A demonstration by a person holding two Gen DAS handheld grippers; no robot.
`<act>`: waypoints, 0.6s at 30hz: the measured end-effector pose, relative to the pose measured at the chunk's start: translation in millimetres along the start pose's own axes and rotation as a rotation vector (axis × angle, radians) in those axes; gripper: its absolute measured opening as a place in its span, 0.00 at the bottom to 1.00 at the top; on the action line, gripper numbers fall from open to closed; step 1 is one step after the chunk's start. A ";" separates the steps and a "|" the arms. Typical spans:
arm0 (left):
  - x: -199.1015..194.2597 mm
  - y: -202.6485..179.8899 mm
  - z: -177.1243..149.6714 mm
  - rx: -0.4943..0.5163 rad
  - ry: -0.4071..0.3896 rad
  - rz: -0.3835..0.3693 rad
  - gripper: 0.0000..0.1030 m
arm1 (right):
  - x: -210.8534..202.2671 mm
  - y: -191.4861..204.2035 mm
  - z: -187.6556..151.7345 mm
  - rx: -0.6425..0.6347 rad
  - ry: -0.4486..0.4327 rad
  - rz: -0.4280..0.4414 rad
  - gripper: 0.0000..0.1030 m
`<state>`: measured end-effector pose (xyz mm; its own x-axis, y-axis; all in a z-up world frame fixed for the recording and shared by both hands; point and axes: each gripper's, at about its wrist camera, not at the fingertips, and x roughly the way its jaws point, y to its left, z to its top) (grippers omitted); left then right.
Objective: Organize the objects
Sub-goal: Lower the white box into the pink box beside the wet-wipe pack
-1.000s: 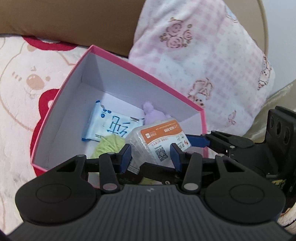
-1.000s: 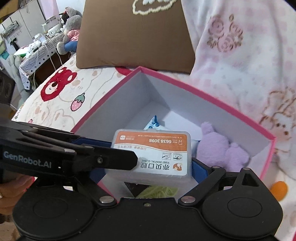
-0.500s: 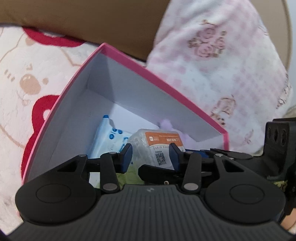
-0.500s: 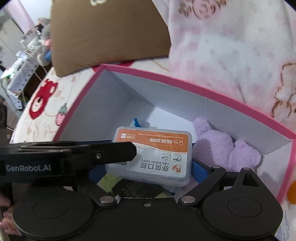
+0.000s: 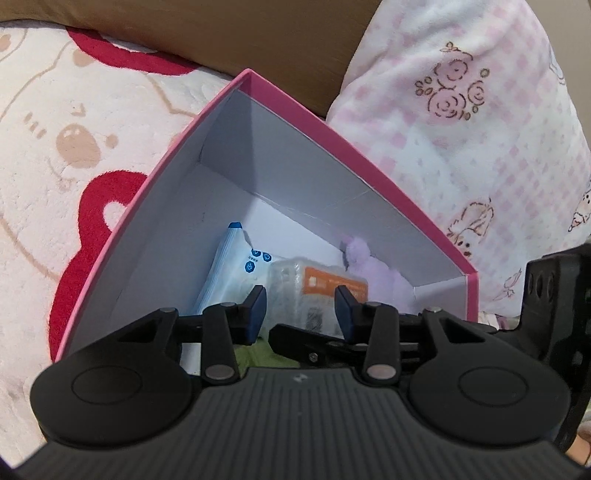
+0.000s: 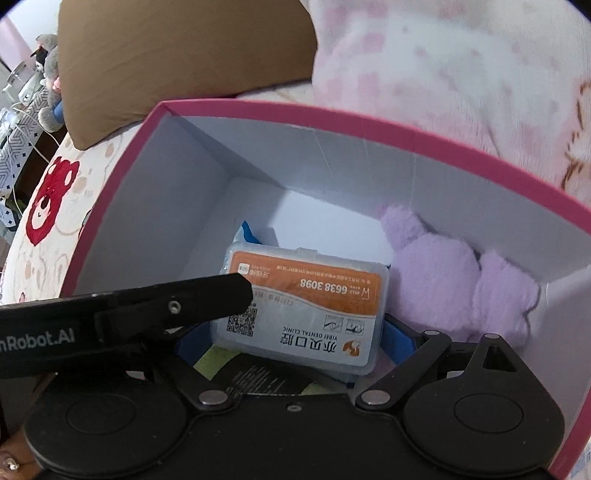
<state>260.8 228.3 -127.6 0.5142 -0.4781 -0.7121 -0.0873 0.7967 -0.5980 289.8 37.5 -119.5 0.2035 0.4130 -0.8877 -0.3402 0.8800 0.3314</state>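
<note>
A pink box with white inner walls (image 5: 317,122) (image 6: 332,122) lies on the bed. Inside are a blue-and-white tissue pack (image 5: 229,273), a purple plush toy (image 6: 436,266) (image 5: 373,266) and something green (image 5: 255,356). My right gripper (image 6: 295,332) is shut on a clear plastic floss box with an orange label (image 6: 306,295) (image 5: 317,291), held low inside the box over the tissue pack. My left gripper (image 5: 299,308) is open and empty at the box's near edge; one of its fingers (image 6: 166,299) crosses in front of the floss box.
A brown cushion (image 5: 221,33) (image 6: 177,55) and a pink checked pillow (image 5: 461,110) lean behind the box. The bed cover is cream with red bear prints (image 5: 55,147). Furniture and plush toys (image 6: 48,74) stand far left.
My right gripper has carried the floss box down and deeper into the pink box. My left gripper has closed in on the box edge, still open.
</note>
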 end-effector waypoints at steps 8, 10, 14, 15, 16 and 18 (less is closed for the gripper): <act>0.4 -2.6 -4.0 0.015 -0.005 0.017 0.32 | -11.2 -2.5 -8.0 0.014 -0.013 0.058 0.91; -0.8 -6.8 -6.0 0.039 -0.024 0.039 0.32 | -12.8 -4.8 -9.4 0.033 -0.021 0.058 0.85; -3.1 -11.9 -7.8 0.065 -0.046 0.065 0.32 | -17.6 -10.9 -11.1 0.043 -0.047 0.049 0.71; -3.9 -12.5 -8.4 0.067 -0.041 0.064 0.32 | -19.0 -11.2 -11.9 0.039 -0.053 0.051 0.71; -5.0 -13.5 -8.8 0.070 -0.038 0.062 0.32 | -20.9 -11.0 -13.2 0.038 -0.057 0.052 0.71; -8.9 -16.4 -10.1 0.079 -0.041 0.073 0.32 | -29.1 -9.0 -17.8 0.018 -0.084 0.035 0.71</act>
<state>249.0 215.8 -115.1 0.5432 -0.4033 -0.7364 -0.0595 0.8564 -0.5129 270.6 13.4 -102.4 0.2678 0.4614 -0.8458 -0.3322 0.8682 0.3685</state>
